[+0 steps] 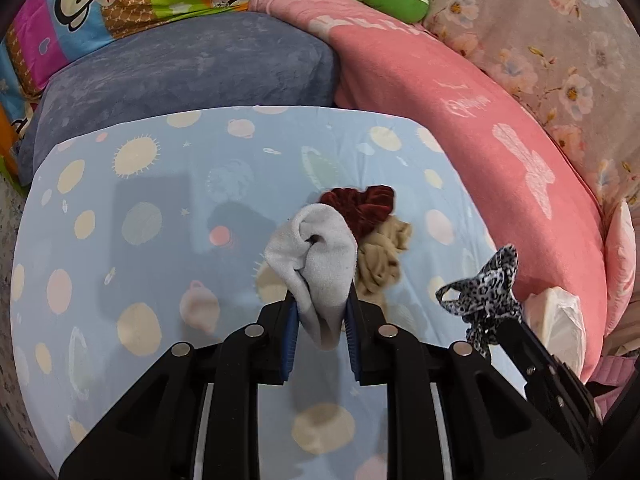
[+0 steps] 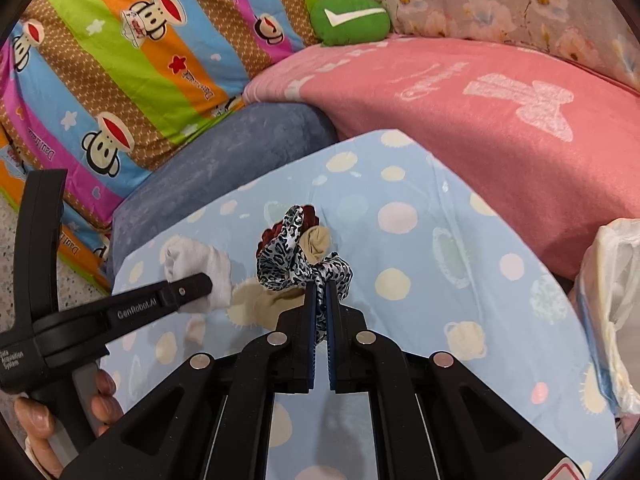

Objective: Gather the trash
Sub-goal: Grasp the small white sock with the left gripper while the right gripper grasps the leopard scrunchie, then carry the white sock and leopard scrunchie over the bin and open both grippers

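White sock [image 1: 316, 264] & leopard scrunchie [image 2: 304, 256] hang lifted; red scrunchie [image 1: 368, 208] & tan stocking [image 1: 380, 264] lie bunched on sheet

Light blue board [image 1: 140, 240] printed with pale dots and planets, laid flat on a bed among pillows. On it, near the middle, a dark red velvet scrunchie [image 1: 368, 206] touching a crumpled beige stocking [image 1: 380, 260]. Behind the board, a grey-blue cushion [image 1: 180, 76] and pink blanket [image 1: 460, 128].
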Motion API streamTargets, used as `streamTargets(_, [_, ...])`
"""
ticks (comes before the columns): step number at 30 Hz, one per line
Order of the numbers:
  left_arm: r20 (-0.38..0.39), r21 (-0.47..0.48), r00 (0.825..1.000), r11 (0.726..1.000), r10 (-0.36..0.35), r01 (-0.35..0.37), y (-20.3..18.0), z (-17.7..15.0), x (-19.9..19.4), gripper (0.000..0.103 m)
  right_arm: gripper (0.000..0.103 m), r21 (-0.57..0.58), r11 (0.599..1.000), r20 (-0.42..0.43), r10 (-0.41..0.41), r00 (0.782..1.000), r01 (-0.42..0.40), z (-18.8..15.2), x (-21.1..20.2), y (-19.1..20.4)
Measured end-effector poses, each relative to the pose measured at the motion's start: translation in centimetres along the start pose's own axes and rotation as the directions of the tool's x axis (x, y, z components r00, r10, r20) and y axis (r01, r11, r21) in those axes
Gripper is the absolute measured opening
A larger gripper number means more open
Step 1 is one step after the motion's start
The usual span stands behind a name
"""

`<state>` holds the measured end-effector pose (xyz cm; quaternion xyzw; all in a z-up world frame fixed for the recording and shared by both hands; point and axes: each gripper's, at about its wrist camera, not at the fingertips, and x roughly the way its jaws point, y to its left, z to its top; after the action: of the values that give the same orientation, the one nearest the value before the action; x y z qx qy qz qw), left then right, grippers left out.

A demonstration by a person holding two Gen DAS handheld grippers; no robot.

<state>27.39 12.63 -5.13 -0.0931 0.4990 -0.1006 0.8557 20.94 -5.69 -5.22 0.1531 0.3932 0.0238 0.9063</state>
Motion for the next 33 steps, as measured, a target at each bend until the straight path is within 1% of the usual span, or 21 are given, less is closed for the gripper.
streamTargets(8, [0.034, 0.075, 0.999, 0.997, -0.031, 0.028, -4.5, -2.2, -3.2, 0.020, 0.004, 0.009, 1.000, 0.072, -0.006, 0.997, 0.005, -0.1, -4.9, -1.3])
streamTargets(14, [0.036, 0.130, 0.996, 0.989, -0.079, 0.073, -8.2, -3.8, -5.0, 0.020, 0.004, 0.032, 0.999, 0.113, -0.025, 0.993, 0.022, -0.5, -8.1, -3.5])
streamTargets(18, [0.014, 0.165, 0.991, 0.978, -0.135, 0.131, -10.9, -5.2, -5.7, 0.020, 0.004, 0.059, 0.998, 0.137, -0.046, 0.990, 0.038, -1.0, -9.9, -5.4])
streamTargets(26, [-0.010, 0.262, 0.987, 0.952, -0.160, 0.157, -16.3, -7.5, -5.8, 0.020, 0.005, 0.132, 0.989, 0.171, -0.092, 0.981, 0.070, -2.0, -13.0, -10.0])
streamTargets(33, [-0.039, 0.343, 0.981, 0.920, -0.189, 0.191, -21.9, -9.3, -5.6, 0.020, 0.004, 0.197, 0.974, 0.199, -0.148, 0.969, 0.109, -2.8, -15.7, -14.8])
